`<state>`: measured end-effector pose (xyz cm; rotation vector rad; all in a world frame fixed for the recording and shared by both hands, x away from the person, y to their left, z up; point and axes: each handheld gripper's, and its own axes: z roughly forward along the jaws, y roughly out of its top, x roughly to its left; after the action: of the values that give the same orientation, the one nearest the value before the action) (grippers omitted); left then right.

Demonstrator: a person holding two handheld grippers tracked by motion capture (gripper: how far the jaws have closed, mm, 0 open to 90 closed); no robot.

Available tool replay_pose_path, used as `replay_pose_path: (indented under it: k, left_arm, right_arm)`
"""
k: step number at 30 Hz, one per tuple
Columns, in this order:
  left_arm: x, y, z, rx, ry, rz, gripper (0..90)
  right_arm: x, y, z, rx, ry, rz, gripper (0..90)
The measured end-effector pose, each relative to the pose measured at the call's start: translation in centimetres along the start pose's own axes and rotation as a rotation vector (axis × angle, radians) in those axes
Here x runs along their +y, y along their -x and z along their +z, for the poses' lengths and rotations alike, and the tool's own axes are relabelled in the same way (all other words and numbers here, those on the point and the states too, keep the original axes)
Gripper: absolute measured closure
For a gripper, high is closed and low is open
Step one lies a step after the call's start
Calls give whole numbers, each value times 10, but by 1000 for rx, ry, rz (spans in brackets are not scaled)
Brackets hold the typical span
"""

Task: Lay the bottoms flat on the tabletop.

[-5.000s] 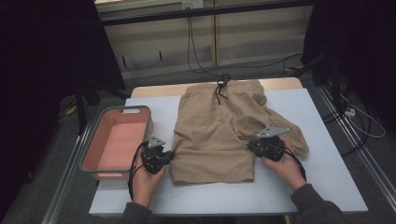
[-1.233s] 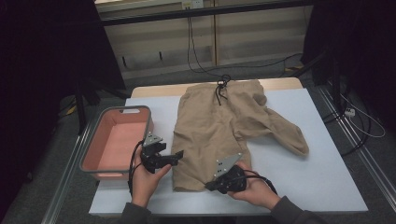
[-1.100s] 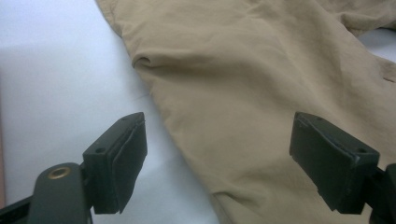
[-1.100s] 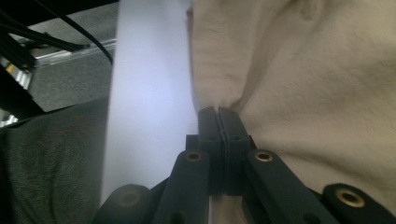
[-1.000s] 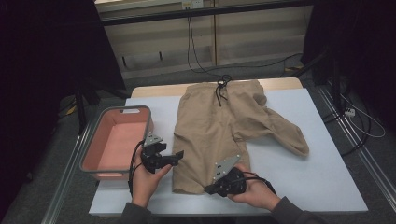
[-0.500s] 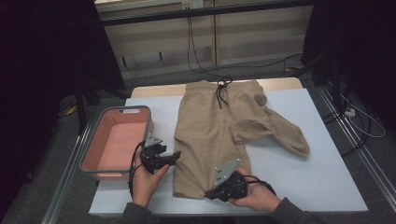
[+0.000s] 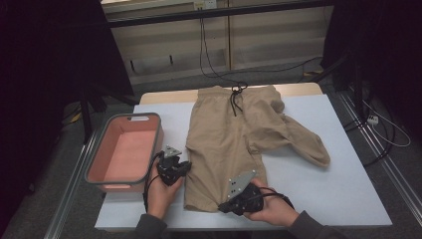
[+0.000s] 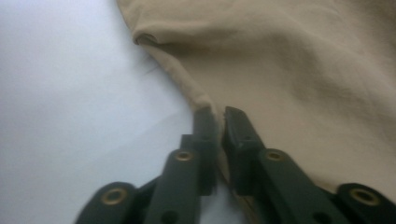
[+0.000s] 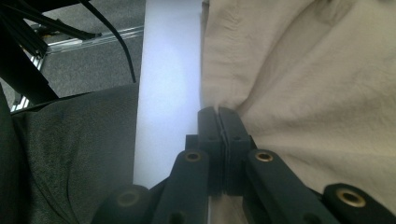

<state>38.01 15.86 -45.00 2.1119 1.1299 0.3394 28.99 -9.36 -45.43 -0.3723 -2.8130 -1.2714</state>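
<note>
Tan shorts [image 7: 224,144] lie flat on the white table [image 7: 343,189], waistband and black drawstring [image 7: 235,97] at the far side, one leg splayed out to the right. My left gripper [image 7: 185,167] is at the shorts' left side seam; its jaws have just been closing and now pinch the seam edge [image 8: 201,100], so my left gripper [image 8: 216,114] is shut on the fabric [image 8: 289,70]. At the bottom hem my right gripper [image 7: 222,209] is shut on the cloth; in its own view my right gripper [image 9: 218,114] has its jaws together with the hem [image 9: 303,70] caught between them.
An empty pink bin [image 7: 124,154] with a grey rim stands at the table's left, close to my left hand. Black cables run over the floor behind the table. The near table edge and a dark sleeve [image 9: 70,154] lie just beside my right gripper.
The left jaws stood open beside the seam and have closed on it. Five seconds ago the right gripper was at the shorts' right side; it now grips the bottom hem, and one leg lies splayed right.
</note>
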Motion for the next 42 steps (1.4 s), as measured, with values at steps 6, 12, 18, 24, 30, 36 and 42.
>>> replay_pose_path:
  k: [6,12,18,24,30,36,42]
  left_arm:
    - [6,0,-14,7,16,-23,894]
    - [10,-2,-38,18,39,-48,897]
    - [10,-4,-50,29,29,-53,897]
    - [8,-6,-49,30,19,-59,897]
    - [8,-6,-47,21,9,-57,898]
    - [9,-11,-58,34,24,-63,899]
    - [9,-11,-56,38,10,-63,899]
  right_arm:
    - [2,-1,-2,0,22,7,895]
    - [7,-5,-1,3,52,1,895]
    - [16,-15,3,17,65,-32,894]
    - [17,-15,6,16,71,-24,891]
    - [16,-16,6,15,60,-27,893]
    - [20,-16,4,24,102,-13,893]
    - [22,-15,6,19,120,13,852]
